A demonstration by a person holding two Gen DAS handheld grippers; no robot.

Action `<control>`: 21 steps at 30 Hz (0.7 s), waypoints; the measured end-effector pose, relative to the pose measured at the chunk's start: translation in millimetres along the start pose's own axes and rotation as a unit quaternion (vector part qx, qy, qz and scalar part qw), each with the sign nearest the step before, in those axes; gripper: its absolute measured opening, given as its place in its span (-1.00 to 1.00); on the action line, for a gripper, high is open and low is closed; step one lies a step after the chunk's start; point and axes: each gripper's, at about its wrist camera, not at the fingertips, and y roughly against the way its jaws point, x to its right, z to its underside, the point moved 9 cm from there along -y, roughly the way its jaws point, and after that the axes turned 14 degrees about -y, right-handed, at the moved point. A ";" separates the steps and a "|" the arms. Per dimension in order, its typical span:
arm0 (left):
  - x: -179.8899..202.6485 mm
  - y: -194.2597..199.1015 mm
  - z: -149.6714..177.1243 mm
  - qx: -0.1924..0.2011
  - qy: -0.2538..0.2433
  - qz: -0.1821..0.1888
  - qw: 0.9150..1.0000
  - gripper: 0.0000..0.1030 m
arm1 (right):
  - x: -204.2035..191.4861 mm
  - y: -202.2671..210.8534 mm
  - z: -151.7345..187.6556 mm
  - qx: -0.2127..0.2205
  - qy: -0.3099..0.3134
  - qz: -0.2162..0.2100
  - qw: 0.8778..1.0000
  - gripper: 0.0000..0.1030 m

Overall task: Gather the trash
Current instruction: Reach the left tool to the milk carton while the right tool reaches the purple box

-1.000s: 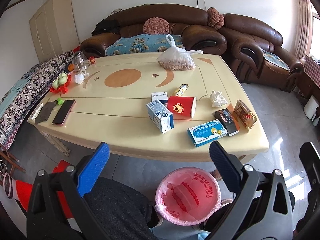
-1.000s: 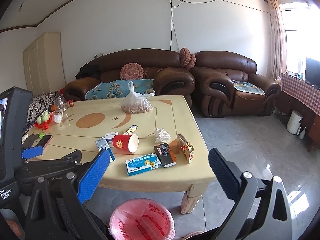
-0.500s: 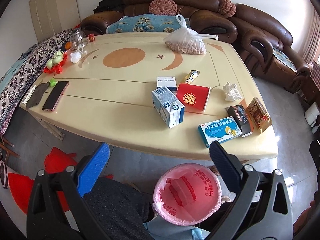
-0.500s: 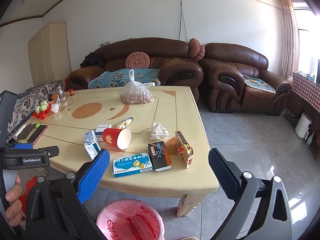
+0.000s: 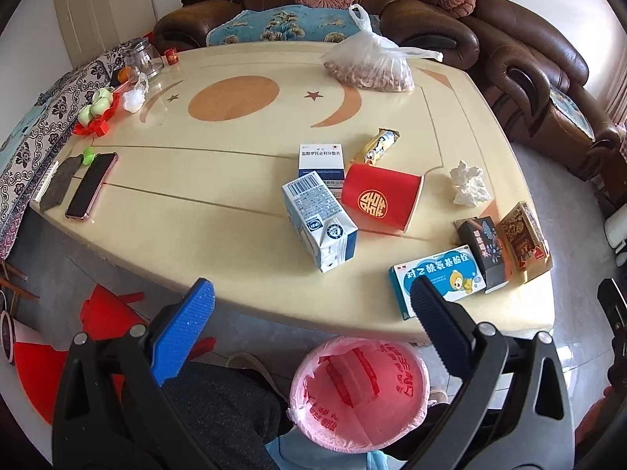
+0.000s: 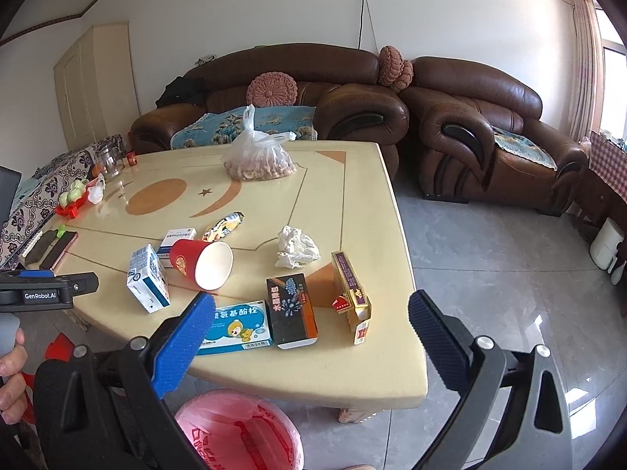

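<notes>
Milk carton [image 5: 319, 221] nearer, left claw [image 5: 309, 299] lower, agape

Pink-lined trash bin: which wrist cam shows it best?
Left wrist view. The pink-lined trash bin sits whole between the open fingers, rim and inside visible, below the table edge. The right wrist view catches only its top part, cut off by the frame bottom.
</notes>
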 end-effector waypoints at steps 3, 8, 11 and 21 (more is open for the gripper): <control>0.2 -9.6 -5.5 -0.010 0.004 -0.001 1.000 0.90 | 5.7 -14.7 -2.4 -0.012 -0.002 -0.003 1.000 0.88; -2.1 -22.5 -14.0 -0.020 0.009 -0.006 1.000 0.90 | 7.5 -35.5 -7.9 -0.022 0.002 -0.005 1.000 0.88; -4.4 -29.8 -19.7 -0.024 0.014 -0.007 1.000 0.90 | 7.3 -47.4 -10.4 -0.028 0.007 -0.006 1.000 0.88; -7.1 -66.6 -29.5 -0.051 0.030 -0.013 0.998 0.90 | 14.4 -91.6 -8.9 -0.056 0.019 0.001 0.998 0.88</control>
